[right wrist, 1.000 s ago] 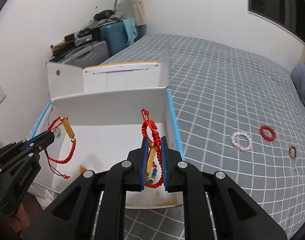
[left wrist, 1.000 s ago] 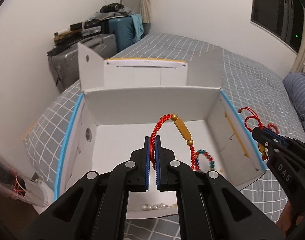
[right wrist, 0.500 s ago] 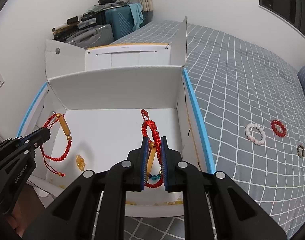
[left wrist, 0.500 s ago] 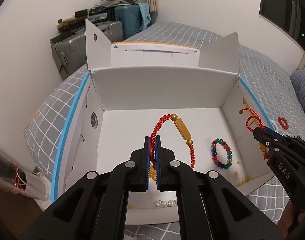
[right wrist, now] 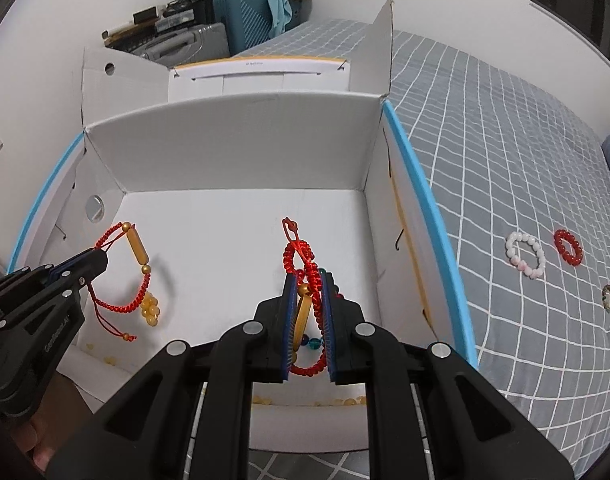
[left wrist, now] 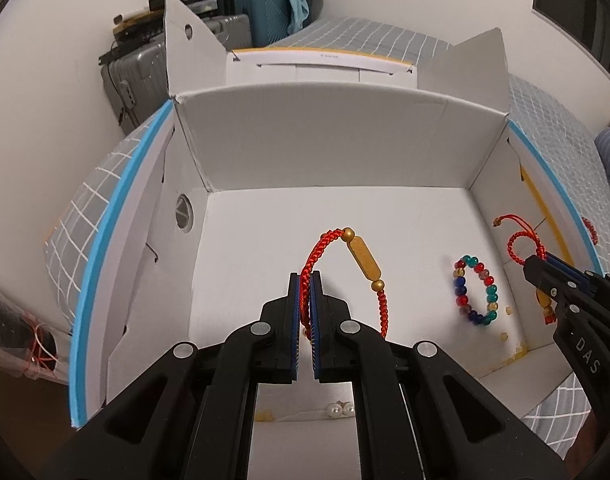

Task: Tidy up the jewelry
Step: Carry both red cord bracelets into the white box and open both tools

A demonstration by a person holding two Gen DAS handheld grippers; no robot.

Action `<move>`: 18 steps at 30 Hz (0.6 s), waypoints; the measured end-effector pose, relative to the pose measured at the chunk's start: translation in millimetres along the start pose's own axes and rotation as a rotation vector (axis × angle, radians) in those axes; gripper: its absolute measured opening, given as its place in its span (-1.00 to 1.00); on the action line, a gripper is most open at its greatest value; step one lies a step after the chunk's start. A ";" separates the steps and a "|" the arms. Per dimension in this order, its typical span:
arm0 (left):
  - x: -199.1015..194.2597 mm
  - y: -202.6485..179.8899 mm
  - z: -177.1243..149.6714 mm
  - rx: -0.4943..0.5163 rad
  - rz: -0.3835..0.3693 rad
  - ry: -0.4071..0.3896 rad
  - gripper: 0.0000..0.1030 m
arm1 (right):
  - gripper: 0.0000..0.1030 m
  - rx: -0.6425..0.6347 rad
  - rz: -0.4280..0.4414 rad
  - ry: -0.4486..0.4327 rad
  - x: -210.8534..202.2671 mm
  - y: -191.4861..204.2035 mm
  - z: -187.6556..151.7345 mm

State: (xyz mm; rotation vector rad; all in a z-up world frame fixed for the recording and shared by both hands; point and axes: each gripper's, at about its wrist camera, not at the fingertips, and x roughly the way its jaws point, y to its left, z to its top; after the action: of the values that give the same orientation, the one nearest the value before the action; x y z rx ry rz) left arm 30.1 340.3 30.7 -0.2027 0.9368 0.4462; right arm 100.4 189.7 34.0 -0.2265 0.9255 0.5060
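The left gripper [left wrist: 305, 280], lower centre of its frame, pinches a red cord bracelet [left wrist: 361, 256] over the open box [left wrist: 325, 152]. The right gripper [right wrist: 308, 280] clamps another bracelet [right wrist: 301, 256] likewise. Both look light and limp, likely to swing; the braided cord seems a surer hold than the smooth gold bead.

A white cardboard box [left wrist: 325, 148] with sky-blue edge trim sits on a grey bedspread [right wrist: 505, 152] gridded in white, holding a multicoloured bead bracelet [left wrist: 475, 290] of red, teal, blue and gold, while red braided cord bracelets [left wrist: 345, 264] carry gold beads, and black grippers [left wrist: 303, 292] show blue pads [right wrist: 289, 320].
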 end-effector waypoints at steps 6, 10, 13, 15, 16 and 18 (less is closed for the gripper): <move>8.8 0.0 -1.1 0.003 -0.002 0.018 -0.93 | -0.78 -0.008 -0.006 0.017 5.6 1.3 -1.9; 10.6 -0.9 -1.0 0.009 -0.001 0.019 -0.93 | -0.78 -0.011 -0.008 0.025 8.4 3.1 -2.9; 11.1 0.0 0.8 0.010 -0.001 0.022 -0.88 | -0.73 -0.010 -0.008 0.028 10.0 3.6 -2.4; 9.7 1.3 0.5 -0.002 -0.007 0.022 -0.84 | -0.72 -0.012 -0.009 0.019 8.4 3.7 -2.4; 8.6 1.2 0.3 -0.003 -0.008 0.020 -0.84 | -0.65 -0.013 -0.006 0.013 7.0 3.8 -2.5; 6.2 0.8 0.2 -0.002 -0.013 0.014 -0.75 | -0.48 -0.013 -0.007 0.000 4.1 3.9 -2.6</move>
State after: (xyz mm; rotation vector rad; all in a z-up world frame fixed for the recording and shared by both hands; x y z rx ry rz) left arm 33.0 342.9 25.7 -0.2145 0.9485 0.4341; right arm 98.7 193.4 29.2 -0.2418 0.9214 0.5061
